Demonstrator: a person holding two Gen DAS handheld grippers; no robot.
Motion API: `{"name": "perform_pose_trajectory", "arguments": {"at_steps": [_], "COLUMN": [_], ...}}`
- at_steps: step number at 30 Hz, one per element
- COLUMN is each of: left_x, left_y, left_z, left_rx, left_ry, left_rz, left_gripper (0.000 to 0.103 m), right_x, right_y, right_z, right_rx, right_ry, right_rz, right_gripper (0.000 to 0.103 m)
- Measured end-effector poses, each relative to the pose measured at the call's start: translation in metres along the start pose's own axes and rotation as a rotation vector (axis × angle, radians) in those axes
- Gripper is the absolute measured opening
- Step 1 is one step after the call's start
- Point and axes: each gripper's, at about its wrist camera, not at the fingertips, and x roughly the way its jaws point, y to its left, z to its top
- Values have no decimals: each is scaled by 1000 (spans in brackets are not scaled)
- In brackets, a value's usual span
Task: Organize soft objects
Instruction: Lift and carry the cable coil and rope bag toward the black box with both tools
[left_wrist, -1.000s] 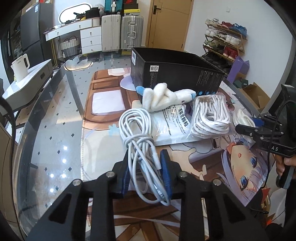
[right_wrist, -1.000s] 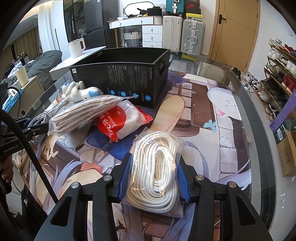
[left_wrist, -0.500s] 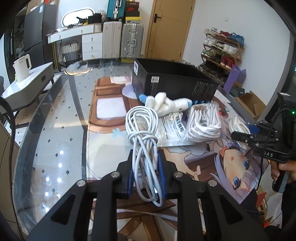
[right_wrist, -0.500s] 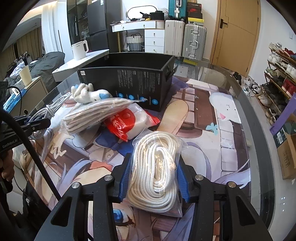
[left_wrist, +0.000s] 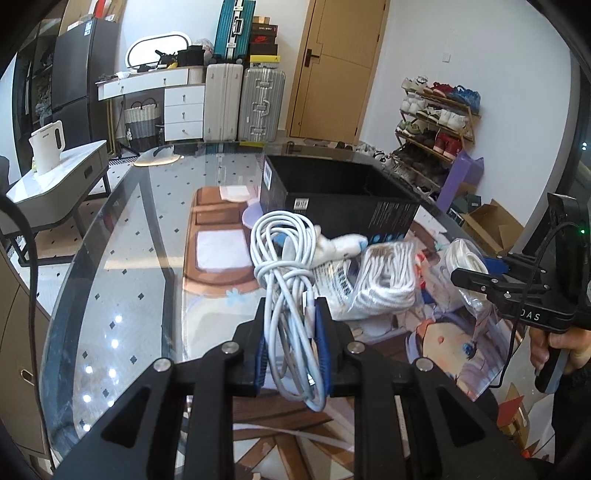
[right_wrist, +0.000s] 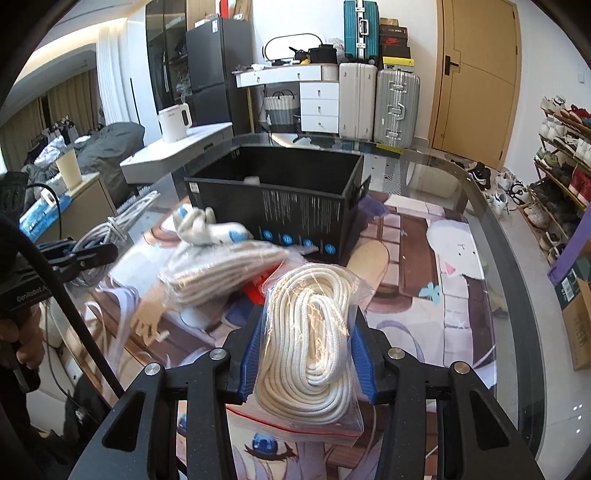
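My left gripper (left_wrist: 291, 332) is shut on a bundle of white cable (left_wrist: 284, 258) and holds it above the table. In the right wrist view my right gripper (right_wrist: 306, 350) is shut on a clear bag of cream rope (right_wrist: 314, 332), also lifted. An open black box (right_wrist: 280, 206) stands beyond both grippers. In front of the box lie a white and blue plush toy (right_wrist: 207, 229), a bag of thin white cord (right_wrist: 221, 269) and a red packet (right_wrist: 258, 291). The left wrist view shows the box (left_wrist: 340, 199), the plush (left_wrist: 340, 245) and the cord bag (left_wrist: 384, 280).
The objects rest on a printed cartoon mat (right_wrist: 424, 258) over a round glass table (left_wrist: 129, 258). A flat white printed packet (left_wrist: 332, 280) lies under the cord bag. Off the table are a white kettle (left_wrist: 48, 147), suitcases (left_wrist: 243, 103), a shoe rack (left_wrist: 432, 122) and cardboard boxes (right_wrist: 576, 310).
Both grippers have risen and tilted up, each carrying its load off the mat. The left jaws squeezed tighter on the cable bundle. The things on the table stayed put.
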Motion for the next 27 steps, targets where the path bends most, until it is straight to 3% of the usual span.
{"name": "perform_pose_trajectory", "arguments": {"at_steps": [27], "left_x": [15], "left_y": [-20], "left_z": [68], "left_rx": [42], "left_ry": [-89], "left_rz": [-31], "left_gripper": [20], "right_x": [-21], "right_y": [2], "right_z": [69], "right_rx": [-26], "right_ry": [-142], "right_rz": [42], "right_gripper": [43]}}
